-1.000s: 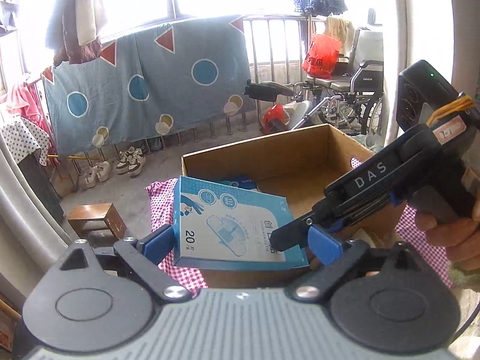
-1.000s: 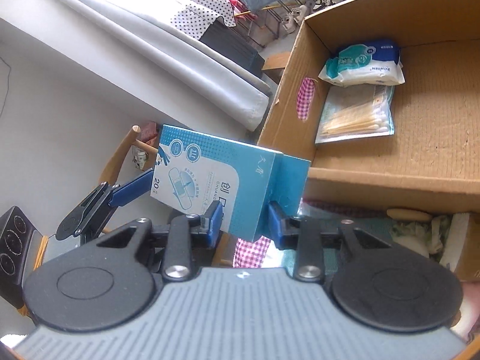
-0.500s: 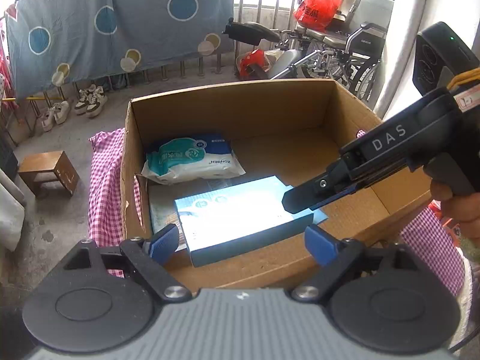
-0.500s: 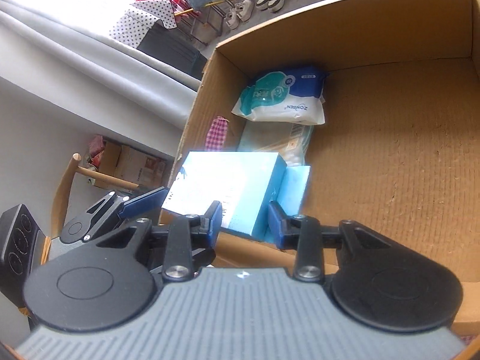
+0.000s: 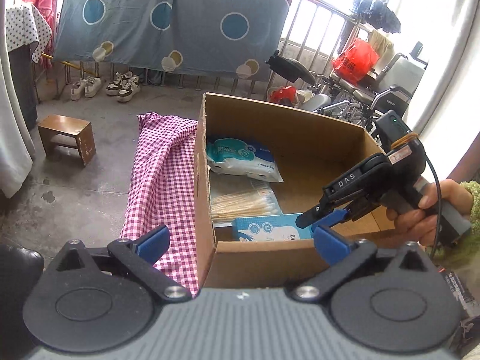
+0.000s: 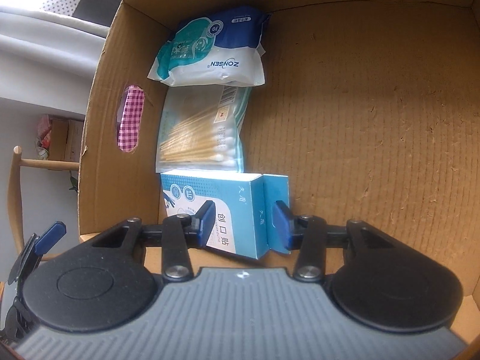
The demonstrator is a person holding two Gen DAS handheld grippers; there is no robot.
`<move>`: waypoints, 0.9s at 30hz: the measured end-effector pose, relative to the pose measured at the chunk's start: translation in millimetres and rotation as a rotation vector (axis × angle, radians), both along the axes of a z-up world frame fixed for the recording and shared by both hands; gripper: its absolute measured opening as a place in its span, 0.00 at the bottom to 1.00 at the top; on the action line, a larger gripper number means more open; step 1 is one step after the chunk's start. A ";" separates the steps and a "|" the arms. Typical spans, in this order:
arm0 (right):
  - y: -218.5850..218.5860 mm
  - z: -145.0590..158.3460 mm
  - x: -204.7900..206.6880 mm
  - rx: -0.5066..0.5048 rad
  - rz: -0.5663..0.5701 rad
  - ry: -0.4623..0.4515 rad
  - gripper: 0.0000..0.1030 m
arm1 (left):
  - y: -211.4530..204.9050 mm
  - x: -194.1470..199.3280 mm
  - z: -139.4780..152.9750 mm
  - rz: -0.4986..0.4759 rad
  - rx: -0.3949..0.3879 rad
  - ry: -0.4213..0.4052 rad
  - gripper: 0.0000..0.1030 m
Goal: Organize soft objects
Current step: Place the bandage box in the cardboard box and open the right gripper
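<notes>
The blue bandage box (image 6: 228,207) lies flat on the floor of the cardboard box (image 6: 375,138), in the near left corner, its long axis running away from the right tongs (image 6: 244,225) toward the pack of cotton swabs (image 6: 201,138) that it touches end to end; beyond that sits a soft pack of wet wipes (image 6: 210,51), all three in a row along the left wall. The right tongs straddle the near end of the bandage box, and their jaws have just been opening: the blue pads (image 6: 282,225) now stand just off its sides, the box between them but seemingly no longer pressed, so the release looks under way. The right hand (image 5: 420,210) is plainly the nearer; the left tongs (image 5: 240,240) hang fully spread and empty outside the near wall. The bandage box is stiff glossy card with crisp edges, the swab pack a crinkly clear film over wooden sticks, the wipes a plump foil pillow, the carton rough corrugated board. A pink checked cloth (image 5: 162,180) drapes beside it.
</notes>
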State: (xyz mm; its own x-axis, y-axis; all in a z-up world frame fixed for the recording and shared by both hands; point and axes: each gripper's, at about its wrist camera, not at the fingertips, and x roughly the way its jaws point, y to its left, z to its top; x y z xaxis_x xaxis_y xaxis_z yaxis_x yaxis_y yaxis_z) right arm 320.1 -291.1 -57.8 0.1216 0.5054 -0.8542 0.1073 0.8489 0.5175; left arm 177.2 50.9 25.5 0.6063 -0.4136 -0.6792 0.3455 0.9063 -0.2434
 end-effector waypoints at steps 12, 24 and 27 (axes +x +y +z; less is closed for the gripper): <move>57.0 0.4 -0.9 -0.008 0.086 -0.010 0.46 | 29.6 -37.4 -14.7 0.041 0.012 -0.026 1.00; -15.9 105.8 -115.3 0.129 -0.099 -0.310 0.46 | 42.9 -80.0 25.6 0.018 -0.046 -0.108 1.00; -27.3 124.0 -164.7 0.189 -0.114 -0.395 0.46 | 45.4 -87.2 30.4 0.032 -0.040 -0.098 1.00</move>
